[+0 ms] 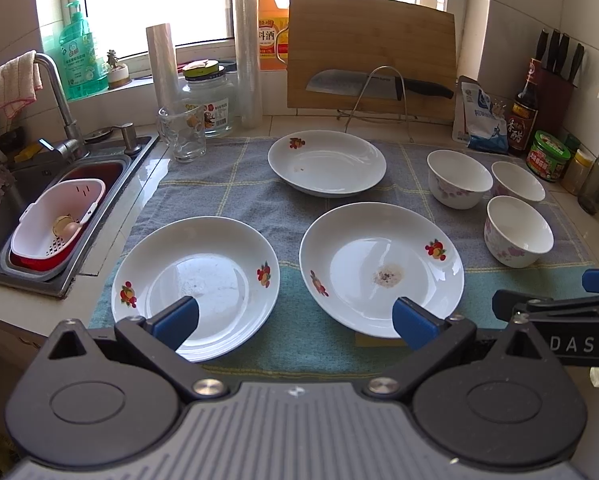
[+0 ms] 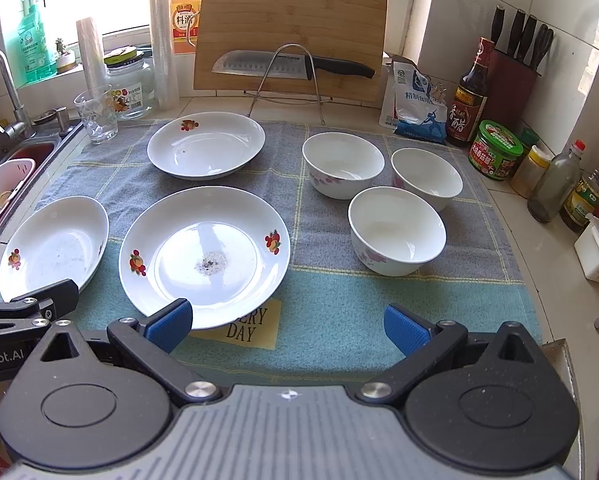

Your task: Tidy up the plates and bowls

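Three white plates with fruit prints lie on a blue-grey cloth [image 1: 227, 184]: a near-left plate [image 1: 195, 284], a stained middle plate [image 1: 381, 268] and a far plate [image 1: 326, 162]. Three white floral bowls [image 1: 459, 178] [image 1: 518, 181] [image 1: 519, 230] stand apart at the right. My left gripper [image 1: 295, 322] is open and empty, hovering over the near edges of the two front plates. My right gripper [image 2: 287, 326] is open and empty above the cloth's front, its left finger over the rim of the middle plate [image 2: 205, 254]. The bowls [image 2: 342, 164] [image 2: 426, 178] [image 2: 397, 230] lie ahead of it to the right.
A sink [image 1: 23, 196] with a white colander [image 1: 57, 220] lies left. A glass mug [image 1: 183, 130], a jar, film rolls, a cutting board [image 1: 371, 52] with a knife, a wire rack, and bottles and jars [image 2: 495, 150] line the back and right.
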Demonstrator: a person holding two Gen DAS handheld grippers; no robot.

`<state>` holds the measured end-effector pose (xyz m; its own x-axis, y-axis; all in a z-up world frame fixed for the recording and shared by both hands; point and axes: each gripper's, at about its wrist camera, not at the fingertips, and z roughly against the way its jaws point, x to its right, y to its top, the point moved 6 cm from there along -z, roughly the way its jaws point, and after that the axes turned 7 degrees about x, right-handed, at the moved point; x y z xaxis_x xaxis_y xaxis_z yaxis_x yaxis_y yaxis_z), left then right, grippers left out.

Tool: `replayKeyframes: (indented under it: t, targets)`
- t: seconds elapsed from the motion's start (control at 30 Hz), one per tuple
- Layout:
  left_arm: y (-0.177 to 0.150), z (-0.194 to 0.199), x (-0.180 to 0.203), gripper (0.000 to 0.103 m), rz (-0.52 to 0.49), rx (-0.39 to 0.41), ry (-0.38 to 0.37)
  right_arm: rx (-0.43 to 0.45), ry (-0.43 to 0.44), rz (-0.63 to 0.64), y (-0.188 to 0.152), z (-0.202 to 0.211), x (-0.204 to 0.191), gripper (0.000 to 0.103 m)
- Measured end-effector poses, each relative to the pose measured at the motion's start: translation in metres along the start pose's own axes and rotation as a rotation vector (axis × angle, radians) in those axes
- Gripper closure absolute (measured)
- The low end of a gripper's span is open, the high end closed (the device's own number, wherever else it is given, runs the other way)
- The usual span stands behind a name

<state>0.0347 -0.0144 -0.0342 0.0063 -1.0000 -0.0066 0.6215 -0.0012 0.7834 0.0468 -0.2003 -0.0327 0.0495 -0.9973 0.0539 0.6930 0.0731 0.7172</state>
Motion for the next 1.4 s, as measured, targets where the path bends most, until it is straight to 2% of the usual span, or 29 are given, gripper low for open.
replayKeyframes:
  t: [0.77,1.1,1.4]
  targets:
    - [0.001,0.004,0.013,0.001,-0.012,0.025,0.029,0.017,0.036,0.038,0.003,-0.003,0.012,0.000]
    - [0.000,0.006,0.016,0.001,0.021,0.058,0.074,0.056,0.108,0.089,0.010,-0.008,0.018,0.000]
    - [-0.003,0.012,0.013,0.001,0.037,0.116,0.064,0.094,0.200,0.177,0.019,-0.018,0.004,0.000]
